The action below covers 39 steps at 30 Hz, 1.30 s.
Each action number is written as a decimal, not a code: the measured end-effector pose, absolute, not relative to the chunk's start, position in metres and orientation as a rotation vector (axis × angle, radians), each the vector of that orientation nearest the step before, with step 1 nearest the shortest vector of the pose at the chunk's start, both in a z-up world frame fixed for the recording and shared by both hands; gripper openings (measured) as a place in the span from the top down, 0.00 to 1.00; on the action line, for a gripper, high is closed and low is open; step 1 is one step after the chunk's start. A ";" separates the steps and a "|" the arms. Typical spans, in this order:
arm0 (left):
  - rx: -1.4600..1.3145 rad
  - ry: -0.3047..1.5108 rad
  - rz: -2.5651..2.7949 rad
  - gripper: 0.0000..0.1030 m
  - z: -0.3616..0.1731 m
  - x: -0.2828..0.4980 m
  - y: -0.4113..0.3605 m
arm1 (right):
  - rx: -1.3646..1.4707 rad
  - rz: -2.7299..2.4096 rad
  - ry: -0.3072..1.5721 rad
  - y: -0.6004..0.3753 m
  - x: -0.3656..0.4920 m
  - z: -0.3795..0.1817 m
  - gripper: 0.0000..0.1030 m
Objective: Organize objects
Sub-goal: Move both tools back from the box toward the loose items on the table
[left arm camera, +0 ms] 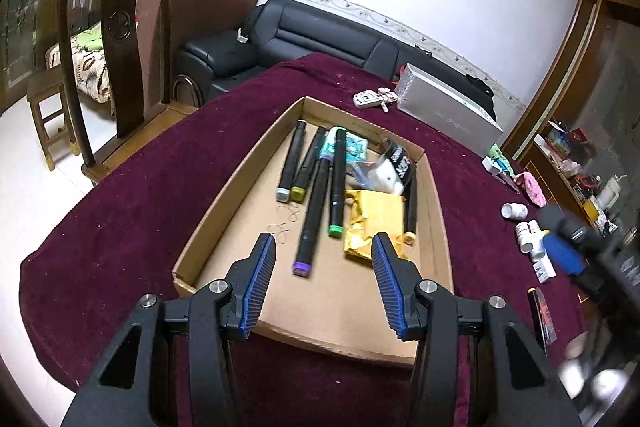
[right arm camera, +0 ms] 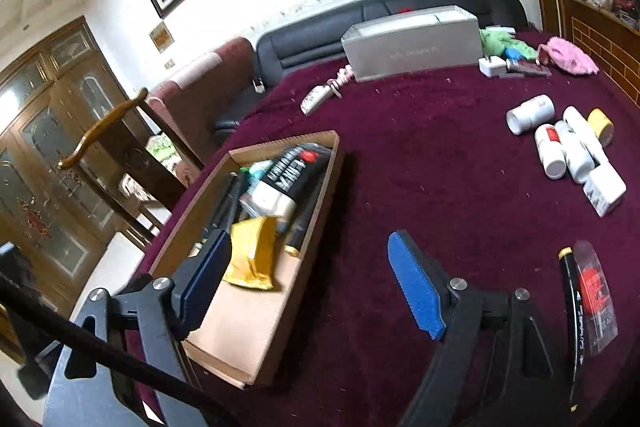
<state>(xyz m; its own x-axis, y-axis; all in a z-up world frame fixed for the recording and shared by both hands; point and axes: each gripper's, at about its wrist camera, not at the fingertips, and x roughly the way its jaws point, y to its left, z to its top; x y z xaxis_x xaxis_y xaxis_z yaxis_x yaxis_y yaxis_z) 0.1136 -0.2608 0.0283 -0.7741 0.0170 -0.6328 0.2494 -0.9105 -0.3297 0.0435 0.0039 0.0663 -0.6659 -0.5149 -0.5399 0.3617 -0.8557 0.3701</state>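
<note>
A shallow cardboard box [left arm camera: 224, 219] lies on the maroon tablecloth. It holds several black markers [left arm camera: 316, 187] with coloured caps, a gold packet [left arm camera: 372, 219] and a black-and-white package [left arm camera: 396, 167]. My left gripper [left arm camera: 324, 243] hovers over the box's near end, open, with nothing clamped; a purple-capped marker lies below the gap. My right gripper [right arm camera: 310, 243] stands wide open and empty over the box's right wall [right arm camera: 316, 227], its left finger above the gold packet [right arm camera: 252, 255]. Several white bottles [right arm camera: 560, 143] and a packaged pen [right arm camera: 576, 307] lie on the cloth to the right.
A silver box [right arm camera: 412, 43], a key fob [right arm camera: 316, 99], a white charger [right arm camera: 494, 65] and a pink cloth [right arm camera: 568, 59] sit at the table's far side. A wooden chair [left arm camera: 116, 39] stands left of the table, with a black sofa [left arm camera: 304, 31] behind.
</note>
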 end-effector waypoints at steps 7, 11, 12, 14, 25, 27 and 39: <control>0.983 0.668 -2.763 0.57 0.020 0.115 -0.276 | 0.754 -2.479 -0.278 -0.015 0.056 0.100 0.20; 1.004 0.694 -2.758 0.57 0.012 0.112 -0.281 | 0.858 -2.440 -0.236 -0.032 0.048 0.080 0.20; 1.005 0.698 -2.756 0.57 0.011 0.114 -0.282 | 0.880 -2.431 -0.240 -0.034 0.046 0.076 0.20; 1.004 0.708 -2.752 0.57 0.009 0.115 -0.286 | 0.894 -2.431 -0.240 -0.036 0.044 0.074 0.20; 1.001 0.753 -2.744 0.57 0.001 0.118 -0.298 | 0.957 -2.376 -0.142 -0.067 0.046 0.058 0.20; 0.991 0.743 -2.752 0.57 0.004 0.120 -0.298 | 0.963 -2.378 -0.130 -0.069 0.046 0.057 0.20; 0.877 0.522 -2.913 0.47 0.052 0.128 -0.251 | 0.996 -2.577 -0.151 0.034 0.042 0.044 0.20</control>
<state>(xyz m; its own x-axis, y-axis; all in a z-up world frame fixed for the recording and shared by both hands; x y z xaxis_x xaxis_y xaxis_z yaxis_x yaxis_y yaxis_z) 0.1278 -0.2514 0.0517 -0.8372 0.0441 -0.5452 0.1481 -0.9412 -0.3036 0.0417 0.0339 0.0443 -0.6805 -0.3788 -0.6273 0.3030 -0.9249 0.2298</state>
